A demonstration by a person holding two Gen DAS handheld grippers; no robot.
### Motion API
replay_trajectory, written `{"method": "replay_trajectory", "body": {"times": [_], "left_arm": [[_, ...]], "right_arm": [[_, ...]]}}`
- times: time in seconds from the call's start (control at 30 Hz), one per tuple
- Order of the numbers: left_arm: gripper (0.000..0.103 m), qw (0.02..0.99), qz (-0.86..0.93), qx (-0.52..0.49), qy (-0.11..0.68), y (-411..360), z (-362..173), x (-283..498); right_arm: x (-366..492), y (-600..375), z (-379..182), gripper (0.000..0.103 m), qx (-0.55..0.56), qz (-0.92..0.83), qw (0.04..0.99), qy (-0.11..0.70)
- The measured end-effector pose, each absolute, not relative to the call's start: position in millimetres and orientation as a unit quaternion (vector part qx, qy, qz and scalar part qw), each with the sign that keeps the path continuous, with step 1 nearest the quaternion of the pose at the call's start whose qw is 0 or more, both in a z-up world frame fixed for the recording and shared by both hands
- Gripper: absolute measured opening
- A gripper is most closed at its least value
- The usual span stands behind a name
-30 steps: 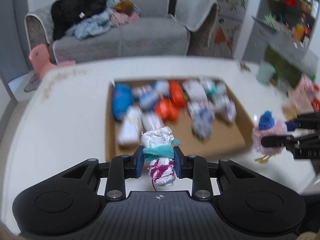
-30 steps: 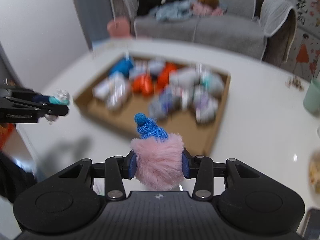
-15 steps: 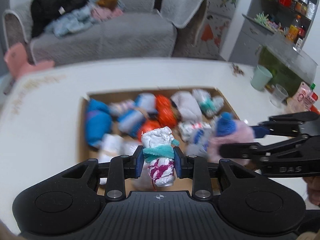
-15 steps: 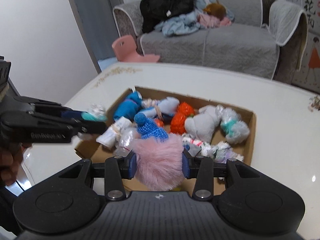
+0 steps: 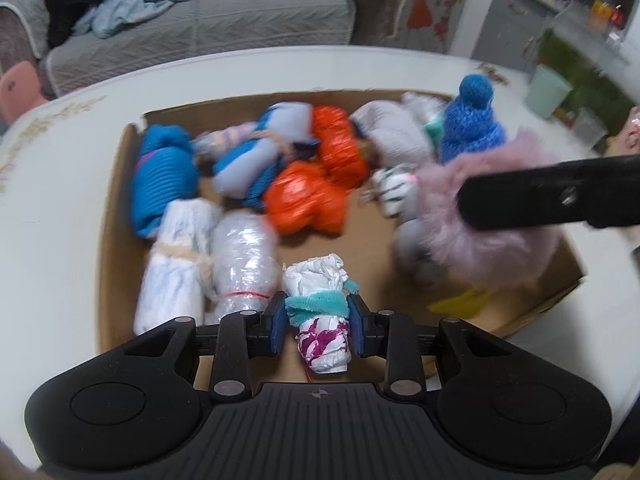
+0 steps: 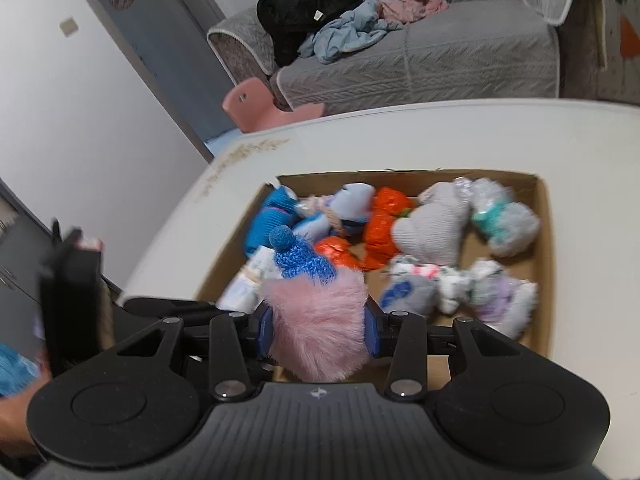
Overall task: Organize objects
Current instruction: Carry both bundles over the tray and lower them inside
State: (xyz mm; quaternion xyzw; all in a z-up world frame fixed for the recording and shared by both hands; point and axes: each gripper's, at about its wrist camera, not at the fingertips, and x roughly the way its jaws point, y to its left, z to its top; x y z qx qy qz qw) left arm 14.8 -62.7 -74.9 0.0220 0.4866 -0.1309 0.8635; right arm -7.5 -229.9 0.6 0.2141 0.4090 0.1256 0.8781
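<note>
Cardboard box (image 5: pixel 116 216) in the middle of the white table (image 5: pixel 52 208), already crowded with tied-up bundles, and both tools are over it with cargo. The left gripper (image 5: pixel 318 322) has its jaws clamped across the teal band of a white bundle (image 5: pixel 320 312), squeezing the waist so the soft wrap can't slip. That bundle stands roughly upright, long axis vertical, crumpled white top up and magenta-printed end down, hanging over the near edge of the box beside a clear plastic roll (image 5: pixel 244 264). Over on the right, the right gripper (image 6: pixel 318 326) has its jaws shut on a pink fluffy toy (image 6: pixel 318 320) at its widest part, blue knit hat (image 6: pixel 300 258) pointing up and away towards the sofa (image 6: pixel 420 52). It hovers above the box's near side; motion blur makes it hard to say whether it touches anything below. My guess: both are lined up over bare cardboard for a drop.
</note>
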Motion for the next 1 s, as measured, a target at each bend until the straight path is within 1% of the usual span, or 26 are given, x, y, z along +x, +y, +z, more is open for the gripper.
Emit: {"method": "replay_trajectory", "body": {"times": [0.07, 0.2, 0.43, 0.6, 0.7, 0.83, 0.93, 0.97, 1.0], "left_arm": [[0.039, 0.861, -0.126, 0.020, 0.492, -58, -78, 15], [0.039, 0.861, -0.125, 0.035, 0.491, -57, -81, 11], [0.039, 0.860, -0.138, 0.058, 0.488, -57, -83, 8], [0.039, 0.859, -0.150, 0.065, 0.485, -54, -84, 8], [0.040, 0.858, -0.154, 0.063, 0.486, -53, -84, 8], [0.043, 0.857, -0.160, 0.060, 0.487, -51, -83, 7], [0.042, 0.857, -0.151, 0.064, 0.488, -50, -79, 7], [0.043, 0.857, -0.149, 0.070, 0.488, -50, -78, 6], [0.046, 0.856, -0.149, 0.075, 0.489, -50, -78, 4]], "right_arm": [[-3, -226, -3, 0.041, 0.225, 0.128, 0.874, 0.411], [6, -216, -13, 0.041, 0.204, 0.123, 0.871, 0.430], [10, -206, -32, 0.041, 0.125, 0.111, 0.868, 0.468], [6, -193, -31, 0.041, 0.040, 0.120, 0.876, 0.465], [5, -186, -32, 0.041, 0.016, 0.122, 0.877, 0.465], [7, -181, -32, 0.041, 0.013, 0.129, 0.876, 0.464], [10, -174, -32, 0.041, 0.019, 0.146, 0.875, 0.462], [11, -171, -33, 0.039, 0.025, 0.154, 0.874, 0.461], [11, -170, -33, 0.039, 0.026, 0.159, 0.873, 0.460]]}}
